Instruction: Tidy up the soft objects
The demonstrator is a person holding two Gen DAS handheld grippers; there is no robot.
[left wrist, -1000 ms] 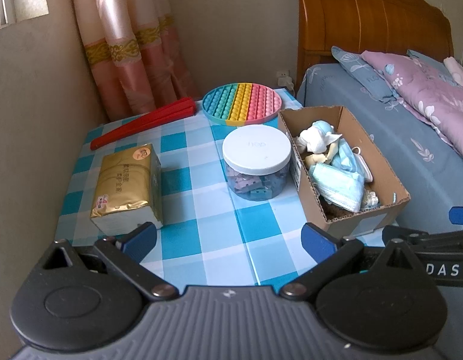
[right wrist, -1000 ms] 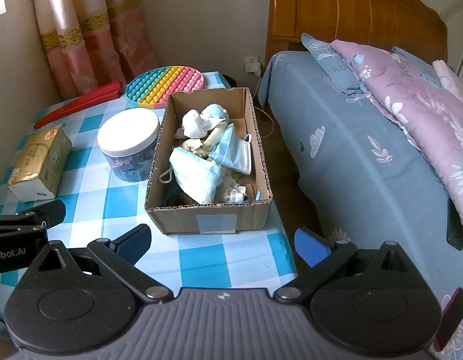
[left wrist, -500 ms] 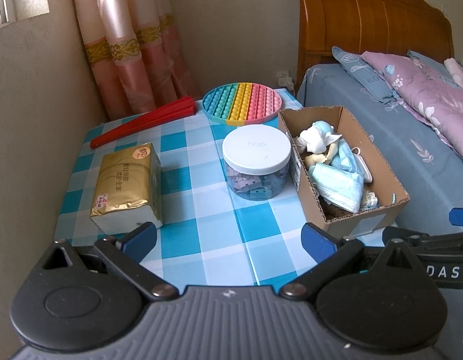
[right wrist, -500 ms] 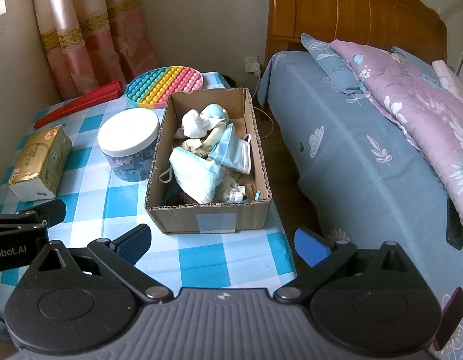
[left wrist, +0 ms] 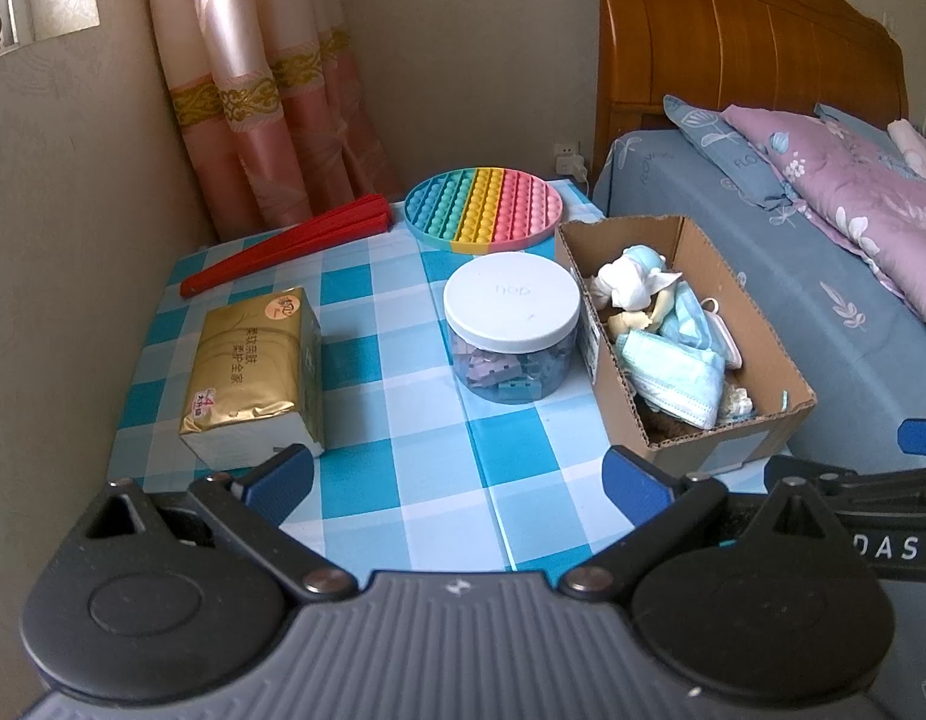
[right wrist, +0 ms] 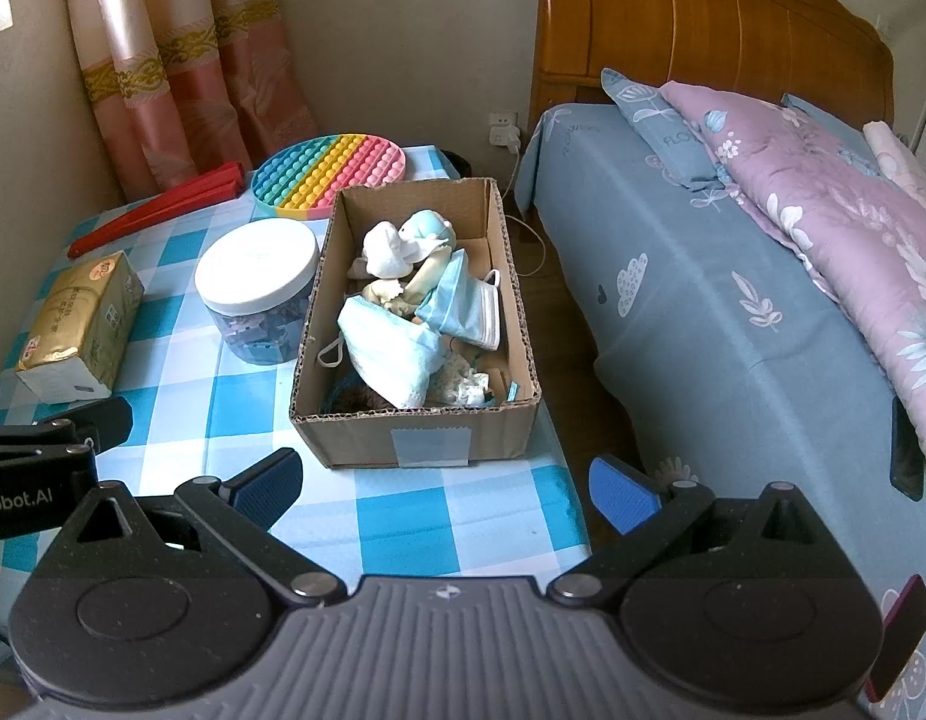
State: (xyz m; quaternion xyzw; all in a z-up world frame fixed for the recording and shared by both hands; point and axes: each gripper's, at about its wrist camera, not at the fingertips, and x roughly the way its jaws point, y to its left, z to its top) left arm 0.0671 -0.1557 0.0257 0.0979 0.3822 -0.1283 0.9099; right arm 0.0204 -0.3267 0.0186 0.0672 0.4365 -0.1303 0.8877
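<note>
Both grippers held spread and empty at near table edge: left gripper [left wrist: 457, 474], right gripper [right wrist: 442, 483]. Soft objects, face masks [right wrist: 391, 348] included, heaped in cardboard box [right wrist: 427, 441] beside lidded jar [right wrist: 256, 264]. Likely step: top mask to be approached from above, loose fold pinched, ear loops kept unsnagged.

Beige plaster walls [right wrist: 403, 30]; pink gold-banded curtains [right wrist: 181, 54] far left; carved wooden headboard [right wrist: 703, 30] and blue-sheeted bed [right wrist: 703, 312] right.

Blue-and-white checked tablecloth [left wrist: 403, 420], gold tissue pack [left wrist: 253, 360], rainbow-striped pop toy [left wrist: 484, 210] — red fan [left wrist: 289, 249], brown box [right wrist: 505, 276]
</note>
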